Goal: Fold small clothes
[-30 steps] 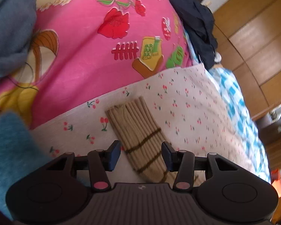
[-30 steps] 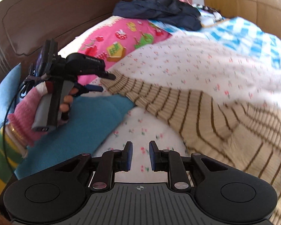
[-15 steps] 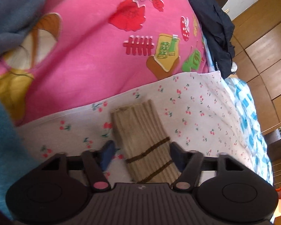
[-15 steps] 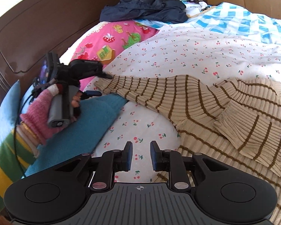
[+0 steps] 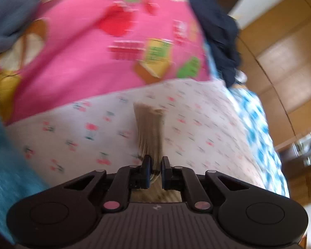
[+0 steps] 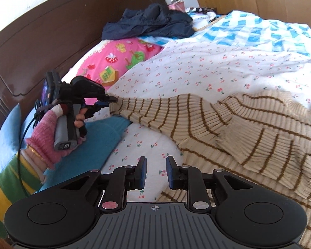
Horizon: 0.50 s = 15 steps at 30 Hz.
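Cherry-print sheet [image 6: 197,70]: 1 striped sweater [image 6: 259,124], L gripper [image 5: 155,167] pinching cuff; R gripper [image 6: 156,171] agape.

The ribbed knit sweater [image 6: 248,124] is beige with thin brown stripes. It lies on a white bedsheet [image 6: 197,70] printed with small red cherries on green stems. The pillow [image 6: 122,60] is bright pink with red, yellow and green cartoon pictures. A crumpled jacket [image 6: 151,23] is dark navy, the far quilt [image 6: 259,31] blue-and-white checked, the fleecy cloth [image 6: 93,143] teal. The curved headboard [image 6: 51,41] is dark brown wood. The fingerless knit glove [image 6: 45,132] is pink, above a green-and-yellow striped sleeve [image 6: 4,184].
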Motion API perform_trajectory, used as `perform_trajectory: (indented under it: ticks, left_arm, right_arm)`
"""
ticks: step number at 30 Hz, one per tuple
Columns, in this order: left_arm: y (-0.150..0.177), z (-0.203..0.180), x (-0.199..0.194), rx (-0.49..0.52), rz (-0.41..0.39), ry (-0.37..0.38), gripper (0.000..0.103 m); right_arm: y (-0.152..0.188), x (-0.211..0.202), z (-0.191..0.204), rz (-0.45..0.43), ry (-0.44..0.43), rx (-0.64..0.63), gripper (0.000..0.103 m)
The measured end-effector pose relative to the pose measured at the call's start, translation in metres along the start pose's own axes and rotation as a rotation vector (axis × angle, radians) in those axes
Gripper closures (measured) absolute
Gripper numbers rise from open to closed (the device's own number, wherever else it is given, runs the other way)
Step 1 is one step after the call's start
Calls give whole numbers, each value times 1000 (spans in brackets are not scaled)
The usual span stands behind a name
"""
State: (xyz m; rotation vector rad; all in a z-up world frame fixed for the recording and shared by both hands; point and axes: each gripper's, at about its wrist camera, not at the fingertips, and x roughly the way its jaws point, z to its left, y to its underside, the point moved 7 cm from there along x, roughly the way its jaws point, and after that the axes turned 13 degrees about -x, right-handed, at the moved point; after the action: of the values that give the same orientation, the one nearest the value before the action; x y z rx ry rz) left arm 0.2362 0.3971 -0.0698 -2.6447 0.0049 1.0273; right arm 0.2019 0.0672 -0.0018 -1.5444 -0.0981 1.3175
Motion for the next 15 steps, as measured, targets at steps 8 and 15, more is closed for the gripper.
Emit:
perform_trajectory:
  ticks: [8, 15]
  left_arm:
    - [121, -81, -30, 335, 192, 231, 89]
    - [274, -78, -31, 494, 467, 247, 89]
  right_arm:
    - [3, -35, -44, -70, 131, 102, 81]
    - [47, -53, -104, -38, 187, 354, 81]
